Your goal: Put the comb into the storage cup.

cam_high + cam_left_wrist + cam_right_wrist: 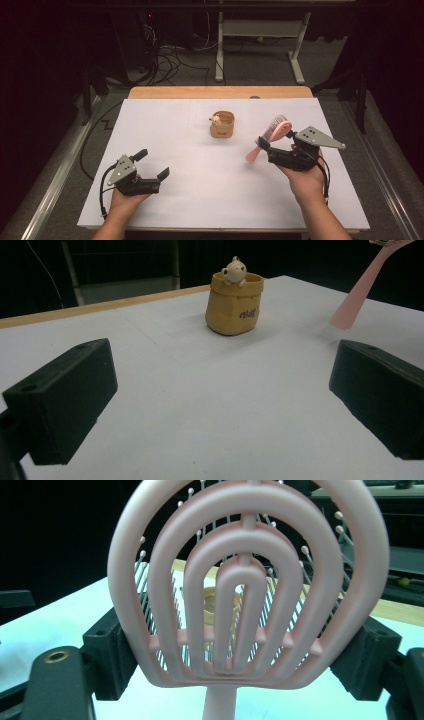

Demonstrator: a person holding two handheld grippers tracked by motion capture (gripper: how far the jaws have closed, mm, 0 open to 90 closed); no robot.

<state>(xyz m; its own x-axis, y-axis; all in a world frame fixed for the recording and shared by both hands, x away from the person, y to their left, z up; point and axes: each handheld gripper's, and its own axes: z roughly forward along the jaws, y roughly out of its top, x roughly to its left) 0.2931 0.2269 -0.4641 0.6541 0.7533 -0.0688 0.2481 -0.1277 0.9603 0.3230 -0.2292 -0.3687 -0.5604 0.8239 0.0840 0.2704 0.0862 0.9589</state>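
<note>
A pink vented hairbrush [274, 131] is held in the air over the white board's right side, head up and handle [251, 155] slanting down to the left. My right gripper [277, 139] is shut on the brush head [250, 585], one black jaw at each side of it. A tan pouch-shaped holder [222, 125] with a small cream figure [234, 271] at its rim stands at the board's middle back. My left gripper [152, 164] rests low at the front left, open, with nothing between its jaws. In the left gripper view, the holder [234, 305] lies ahead and the pink handle [357, 290] hangs at upper right.
The white board [200, 200] covers a wooden table whose edge [220, 92] shows at the back. Beyond it are a white desk frame [260, 30] and loose cables [170, 60] on the floor. Bare board lies between the two grippers.
</note>
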